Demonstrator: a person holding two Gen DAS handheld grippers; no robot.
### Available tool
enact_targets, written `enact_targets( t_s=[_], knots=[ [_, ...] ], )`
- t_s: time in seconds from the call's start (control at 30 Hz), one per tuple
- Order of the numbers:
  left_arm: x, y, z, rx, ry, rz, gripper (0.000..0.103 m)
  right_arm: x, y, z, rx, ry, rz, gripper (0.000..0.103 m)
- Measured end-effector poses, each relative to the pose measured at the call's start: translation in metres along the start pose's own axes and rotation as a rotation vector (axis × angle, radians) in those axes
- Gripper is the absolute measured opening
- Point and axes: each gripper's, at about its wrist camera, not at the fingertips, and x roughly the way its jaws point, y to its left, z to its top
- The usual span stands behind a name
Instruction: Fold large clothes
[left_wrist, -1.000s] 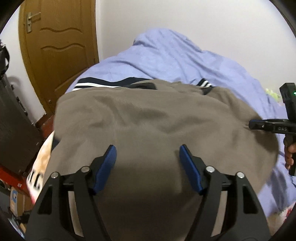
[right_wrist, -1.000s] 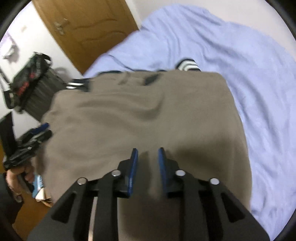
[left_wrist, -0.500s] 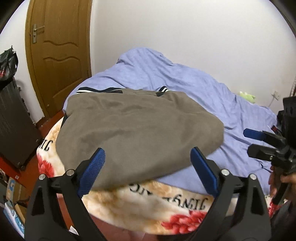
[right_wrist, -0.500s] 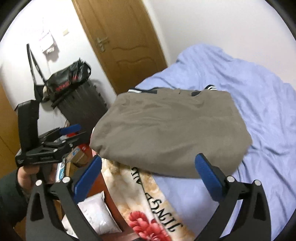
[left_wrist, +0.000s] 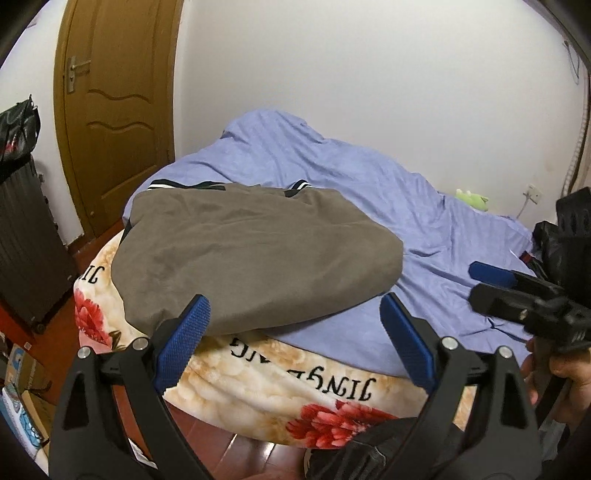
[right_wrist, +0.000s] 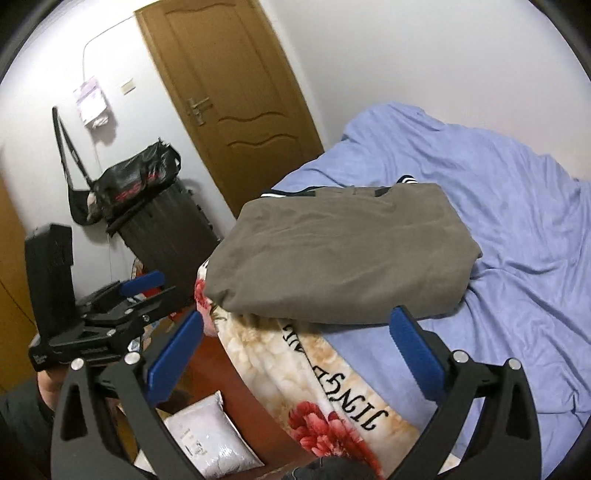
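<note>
A folded olive-brown garment (left_wrist: 251, 254) (right_wrist: 340, 251) lies flat on the near corner of the bed, with navy-and-white striped trim (left_wrist: 162, 183) showing at its far edge. My left gripper (left_wrist: 293, 306) is held back from the bed edge, its jaws wide open with nothing between them. My right gripper (right_wrist: 297, 315) is also drawn back, wide open and empty. Each gripper shows in the other's view: the right gripper (left_wrist: 480, 282) at the right edge, the left gripper (right_wrist: 155, 291) at the left, each held by a hand.
The bed has a blue sheet (left_wrist: 424, 221) over a floral blanket (left_wrist: 295, 373). A wooden door (left_wrist: 114, 110) is shut behind it. A black suitcase (left_wrist: 26, 240) with a black bag (right_wrist: 136, 184) stands left. A white packet (right_wrist: 210, 439) and boxes (left_wrist: 18, 387) lie on the floor.
Both grippers pulled back and up from the garment, which stays folded on the bed. The right gripper went from nearly shut to wide open. The left opened wider.
</note>
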Motion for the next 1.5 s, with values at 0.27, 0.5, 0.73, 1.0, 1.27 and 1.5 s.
enact_targets(
  t_s=[0.27, 0.5, 0.73, 1.0, 1.27, 1.5],
  knots=[
    [-0.012, -0.009, -0.005, 0.018, -0.008, 0.007, 0.091, -0.003, 0.011, -0.003, -0.016, -0.005, 0.014, 0.099],
    [-0.011, -0.007, -0.003, 0.003, -0.014, 0.019, 0.091, -0.004, 0.012, -0.003, -0.024, -0.008, 0.012, 0.099],
    [-0.014, -0.001, 0.003, -0.023, -0.037, 0.034, 0.091, -0.004, 0.013, -0.004, -0.039, -0.025, 0.005, 0.099],
    [-0.016, 0.0, 0.01, -0.026, -0.061, 0.036, 0.091, -0.004, 0.016, 0.0, -0.058, -0.048, 0.002, 0.099],
    [-0.016, 0.002, 0.012, -0.025, -0.065, 0.036, 0.091, -0.004, 0.021, 0.002, -0.062, -0.061, 0.004, 0.099],
    [-0.014, 0.003, 0.015, -0.023, -0.062, 0.035, 0.091, -0.006, 0.021, 0.003, -0.055, -0.071, -0.001, 0.099]
  ],
)
